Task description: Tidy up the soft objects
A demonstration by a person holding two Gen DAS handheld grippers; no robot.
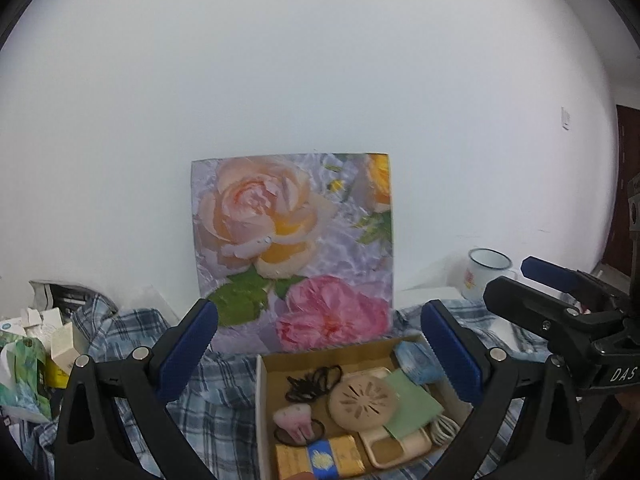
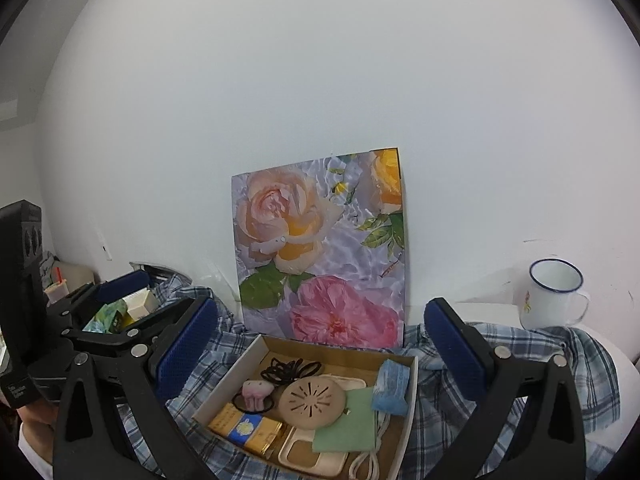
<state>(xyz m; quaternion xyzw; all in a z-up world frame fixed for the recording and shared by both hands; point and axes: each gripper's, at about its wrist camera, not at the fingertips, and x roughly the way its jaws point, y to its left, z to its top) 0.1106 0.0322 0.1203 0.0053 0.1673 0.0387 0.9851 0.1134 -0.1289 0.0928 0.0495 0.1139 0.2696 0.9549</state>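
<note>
Tongs left point(image 1: 320, 344) wide, empty | tongs right point(image 2: 320, 344) wide, empty | cardboard box point(image 2: 240, 368) below both

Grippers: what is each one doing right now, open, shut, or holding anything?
Left gripper: open, holding nothing, above the cardboard box.
Right gripper: open, holding nothing.

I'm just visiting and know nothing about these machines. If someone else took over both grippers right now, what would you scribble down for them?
Left gripper: open, empty, raised in front of the cardboard box.
Right gripper: open, empty, also facing the box.
In the box: black hair ties, pink plush hair tie, blue soft pack, green cloth, tan round lid, gold packet.
Done: nothing visibly sorted.
Left: nearly everything, probably beginning with a soft item.
</note>
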